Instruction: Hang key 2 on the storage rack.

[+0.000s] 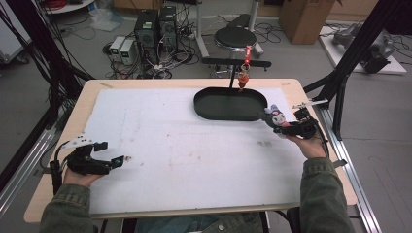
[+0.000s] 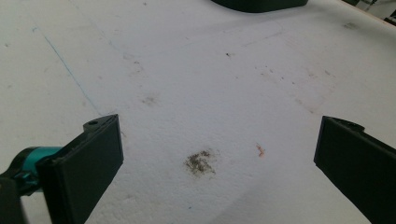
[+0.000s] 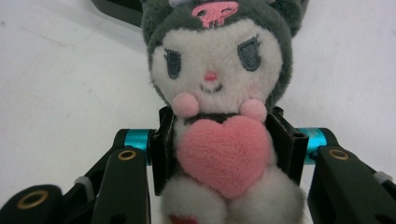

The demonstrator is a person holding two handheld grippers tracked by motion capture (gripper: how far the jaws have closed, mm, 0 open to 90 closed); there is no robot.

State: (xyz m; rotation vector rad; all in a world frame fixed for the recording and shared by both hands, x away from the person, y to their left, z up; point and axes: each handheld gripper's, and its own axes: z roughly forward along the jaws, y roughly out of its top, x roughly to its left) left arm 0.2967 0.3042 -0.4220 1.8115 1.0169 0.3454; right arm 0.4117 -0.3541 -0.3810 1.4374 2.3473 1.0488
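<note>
while clamped in the right hand-held gripper (image 3: 219, 154), plush doll (image 3: 217, 93) faces camera.

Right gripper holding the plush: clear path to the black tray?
Probably yes. The right gripper grips the plush right beside the tray rim, with nothing between them; the tray looks empty apart from its stand.

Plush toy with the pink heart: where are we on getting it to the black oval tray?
Done: the right gripper is shut on the grey-hooded plush toy holding a pink heart. In hand: the toy is held just beside the black oval tray, at its right end. Left: placing it, probably into the tray. The left gripper is open over the white mat.
</note>
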